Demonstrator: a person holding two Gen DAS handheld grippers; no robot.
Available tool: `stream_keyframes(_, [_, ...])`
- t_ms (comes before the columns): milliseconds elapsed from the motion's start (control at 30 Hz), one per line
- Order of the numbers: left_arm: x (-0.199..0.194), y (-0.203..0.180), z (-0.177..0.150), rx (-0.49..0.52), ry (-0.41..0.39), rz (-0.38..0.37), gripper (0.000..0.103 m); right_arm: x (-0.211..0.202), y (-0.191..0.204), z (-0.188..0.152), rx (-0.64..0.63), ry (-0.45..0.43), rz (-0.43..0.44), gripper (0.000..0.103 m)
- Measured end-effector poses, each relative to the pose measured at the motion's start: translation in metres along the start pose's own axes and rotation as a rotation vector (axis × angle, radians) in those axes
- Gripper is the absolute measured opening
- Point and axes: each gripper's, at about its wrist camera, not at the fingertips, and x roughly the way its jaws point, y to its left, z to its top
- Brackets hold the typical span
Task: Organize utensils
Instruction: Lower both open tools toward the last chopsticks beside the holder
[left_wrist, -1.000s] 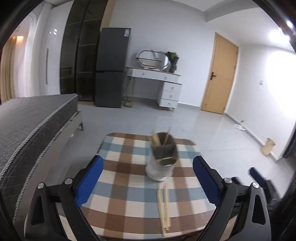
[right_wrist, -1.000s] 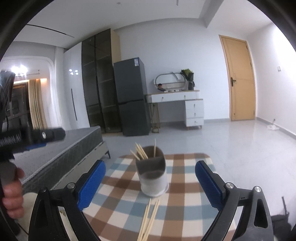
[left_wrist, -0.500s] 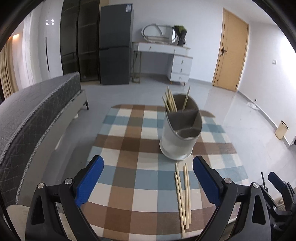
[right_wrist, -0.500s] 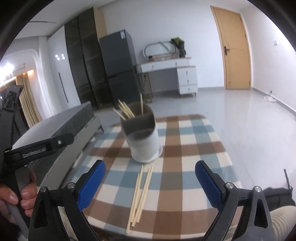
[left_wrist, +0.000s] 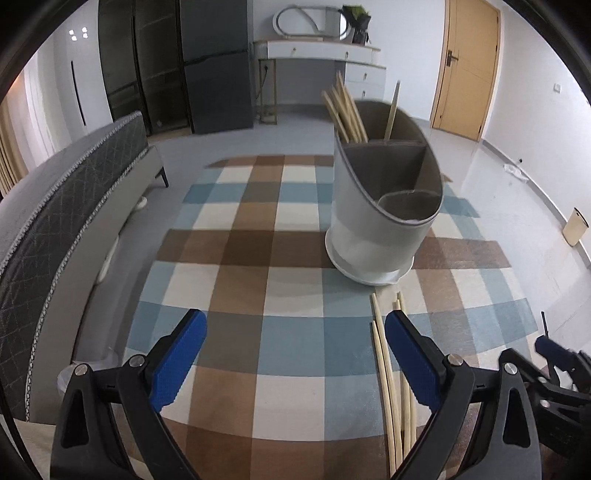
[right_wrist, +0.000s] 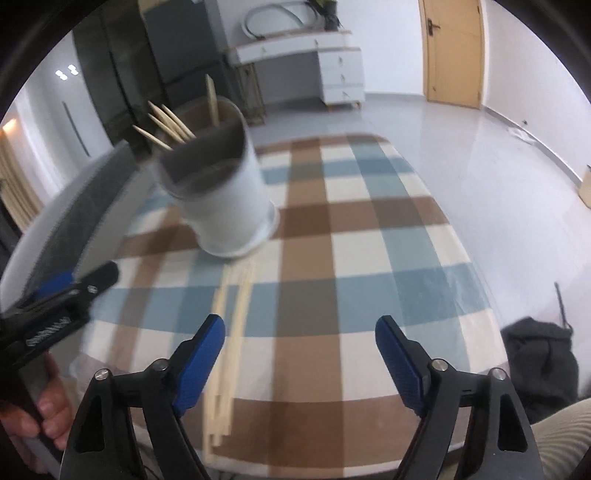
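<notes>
A white utensil holder with grey compartments stands on the checked tablecloth; several chopsticks stick up from its far compartment. Loose wooden chopsticks lie in front of it, near the table's front edge. My left gripper hovers open over the cloth, the loose chopsticks at its right finger. My right gripper is above the cloth with its jaws closing on nothing; the loose chopsticks lie by its left finger. The left gripper's tip shows at that view's left.
A dark grey bed runs along the table's left side. Beyond the table are bare floor, a fridge, a white dresser and a wooden door. A dark bundle lies at the lower right.
Both grippers have come down and tilted toward the table, so the holder and loose chopsticks look larger and closer. The right gripper's jaws have narrowed a little.
</notes>
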Motion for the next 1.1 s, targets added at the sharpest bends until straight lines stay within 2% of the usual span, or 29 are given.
stream_keyframes(233, [0.022, 0.017, 0.007, -0.089, 0.086, 0.008, 0.094, 0.040, 0.007, 0.025, -0.007, 0.085, -0.004, 0.080])
stream_keyframes(467, [0.040, 0.034, 0.005, -0.161, 0.159, 0.033, 0.094, 0.086, 0.040, 0.060, -0.181, 0.136, 0.016, 0.077])
stream_keyframes(567, [0.044, 0.037, 0.005, -0.170, 0.172, 0.040, 0.094, 0.096, 0.046, 0.056, -0.199, 0.160, 0.040, 0.077])
stream_keyframes(933, [0.056, 0.036, 0.003, -0.168, 0.204, 0.064, 0.094, 0.115, 0.055, 0.041, -0.307, 0.206, -0.030, 0.077])
stream_keyframes(1100, [0.057, 0.037, 0.003, -0.166, 0.206, 0.078, 0.094, 0.116, 0.048, 0.039, -0.270, 0.239, 0.006, 0.077])
